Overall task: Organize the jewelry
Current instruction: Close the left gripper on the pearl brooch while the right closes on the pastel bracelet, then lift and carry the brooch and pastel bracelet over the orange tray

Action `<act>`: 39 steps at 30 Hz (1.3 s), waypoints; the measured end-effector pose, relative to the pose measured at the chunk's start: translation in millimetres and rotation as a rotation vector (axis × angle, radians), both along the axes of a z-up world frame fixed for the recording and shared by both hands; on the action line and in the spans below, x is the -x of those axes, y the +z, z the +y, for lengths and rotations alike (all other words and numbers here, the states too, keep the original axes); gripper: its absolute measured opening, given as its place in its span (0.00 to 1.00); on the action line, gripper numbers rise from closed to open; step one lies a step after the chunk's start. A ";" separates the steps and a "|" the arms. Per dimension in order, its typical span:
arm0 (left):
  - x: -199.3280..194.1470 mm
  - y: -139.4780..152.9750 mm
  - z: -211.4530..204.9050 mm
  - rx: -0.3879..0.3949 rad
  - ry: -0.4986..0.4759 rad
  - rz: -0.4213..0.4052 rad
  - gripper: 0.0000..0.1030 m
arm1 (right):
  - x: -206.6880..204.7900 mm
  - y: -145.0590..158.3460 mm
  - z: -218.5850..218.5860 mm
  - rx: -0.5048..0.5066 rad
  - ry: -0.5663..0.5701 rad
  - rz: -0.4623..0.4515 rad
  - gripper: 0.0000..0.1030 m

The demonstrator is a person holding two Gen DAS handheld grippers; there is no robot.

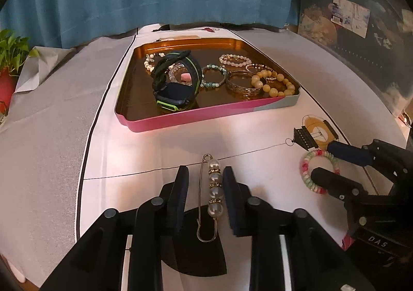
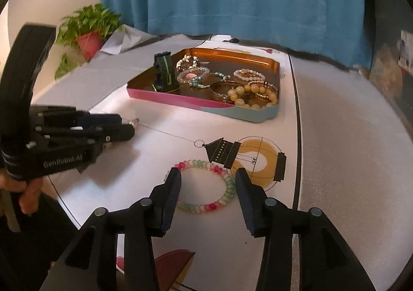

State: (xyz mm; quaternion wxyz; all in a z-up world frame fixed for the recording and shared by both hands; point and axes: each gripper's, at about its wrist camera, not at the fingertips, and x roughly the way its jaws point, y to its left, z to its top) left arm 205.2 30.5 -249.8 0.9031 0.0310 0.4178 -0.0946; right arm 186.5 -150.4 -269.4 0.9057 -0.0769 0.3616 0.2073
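- Left wrist: left gripper point(image 1: 205, 182) fingers wide, straddling the pearl brooch pin point(image 1: 211, 195) on the table cloth; pin's long axis runs parallel to the fingers. Tin tray point(image 1: 180, 120) straight ahead.
- Right wrist: right gripper point(image 2: 207, 182) wide apart around the pink-green bead bracelet point(image 2: 206, 186), lying flat between the pads; the tin tray is ahead.

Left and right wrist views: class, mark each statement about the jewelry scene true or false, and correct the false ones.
1. The pearl pin lies between the open left gripper fingers. True.
2. The pink-and-green bracelet is in the tray. False: it lies on the table, between the open right gripper fingers.
3. The smartwatch is in the tray. True.
4. The tray is empty. False: it holds bracelets and the watch.
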 end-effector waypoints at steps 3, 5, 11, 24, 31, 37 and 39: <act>-0.4 0.7 1.5 0.004 -0.007 0.011 0.21 | -2.5 1.6 -7.1 -0.051 -0.011 0.023 0.44; 1.4 0.9 0.5 -0.007 -0.009 0.014 0.24 | -3.3 1.9 -10.9 -0.059 -0.027 0.028 0.44; 10.8 -0.1 0.3 -0.015 -0.009 0.008 0.24 | -0.1 0.8 -3.7 0.003 -0.005 0.005 0.44; 15.5 1.4 17.3 0.123 0.040 0.068 0.08 | -0.4 0.6 -6.6 0.047 -0.050 -0.043 0.06; 19.8 1.4 17.1 0.131 0.042 0.072 0.08 | 22.6 -1.0 -7.8 -0.005 -0.089 -0.065 0.06; 20.0 3.2 4.7 0.044 0.068 0.088 0.09 | 36.5 -0.8 -10.7 -0.022 -0.084 -0.061 0.06; 23.8 3.4 1.3 0.029 0.083 0.096 0.09 | 39.8 -0.6 -13.3 -0.035 -0.087 -0.055 0.06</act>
